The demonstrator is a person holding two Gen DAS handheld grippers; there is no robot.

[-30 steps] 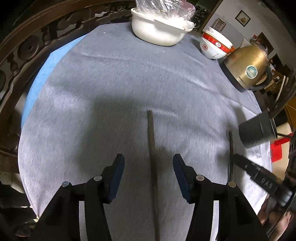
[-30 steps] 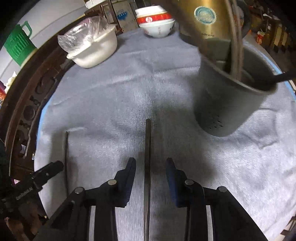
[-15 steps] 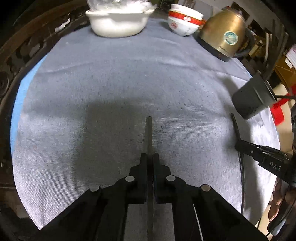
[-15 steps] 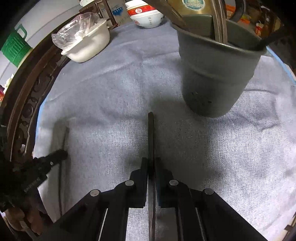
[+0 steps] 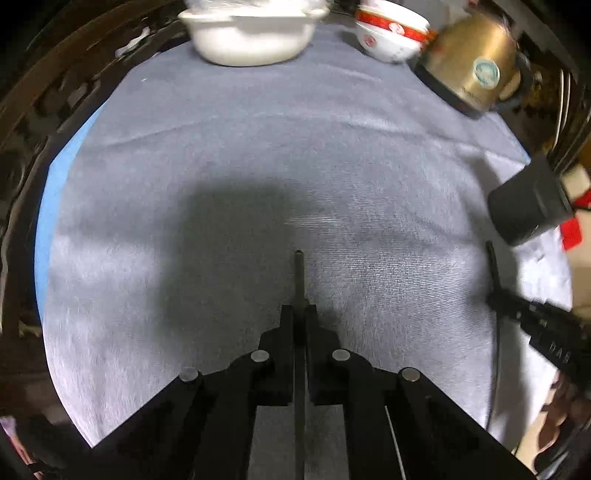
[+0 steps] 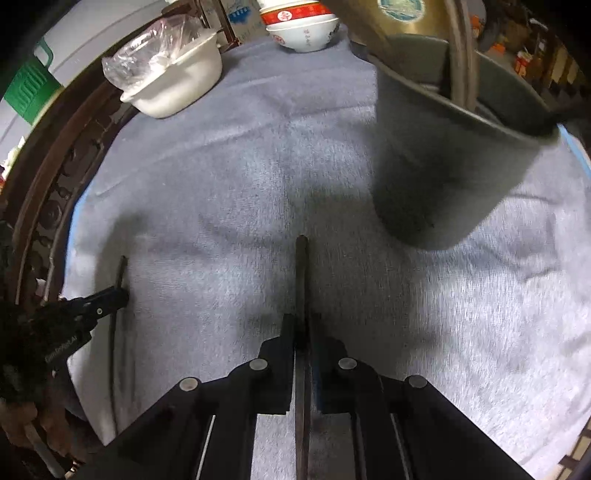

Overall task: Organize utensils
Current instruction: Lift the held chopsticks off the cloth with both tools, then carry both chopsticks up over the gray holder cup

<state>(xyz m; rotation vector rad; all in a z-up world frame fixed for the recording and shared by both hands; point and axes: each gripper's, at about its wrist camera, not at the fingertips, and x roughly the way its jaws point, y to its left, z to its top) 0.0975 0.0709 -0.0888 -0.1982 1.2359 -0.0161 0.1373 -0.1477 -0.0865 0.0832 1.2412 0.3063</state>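
Note:
My left gripper [image 5: 299, 312] is shut on a dark chopstick [image 5: 298, 273] that points forward over the grey cloth. My right gripper [image 6: 302, 319] is shut on a second dark chopstick [image 6: 301, 273]. A dark grey utensil cup [image 6: 439, 162] stands close ahead and right of the right gripper, with several utensils in it. The cup also shows at the right edge of the left wrist view [image 5: 524, 206]. The right gripper and its chopstick [image 5: 493, 266] show at the right of the left wrist view. The left gripper and its chopstick [image 6: 120, 273] show at the left of the right wrist view.
A white pot [image 5: 251, 33] with plastic wrap, a stack of red-and-white bowls [image 5: 391, 37] and a gold kettle [image 5: 476, 70] stand at the far side of the round table. A carved wooden rim [image 6: 44, 206] borders the grey cloth [image 5: 258, 166].
Both grippers have closed on their chopsticks, from open a second ago. The right gripper has moved nearer the cup, and both views have shifted a little since the half-second frames.

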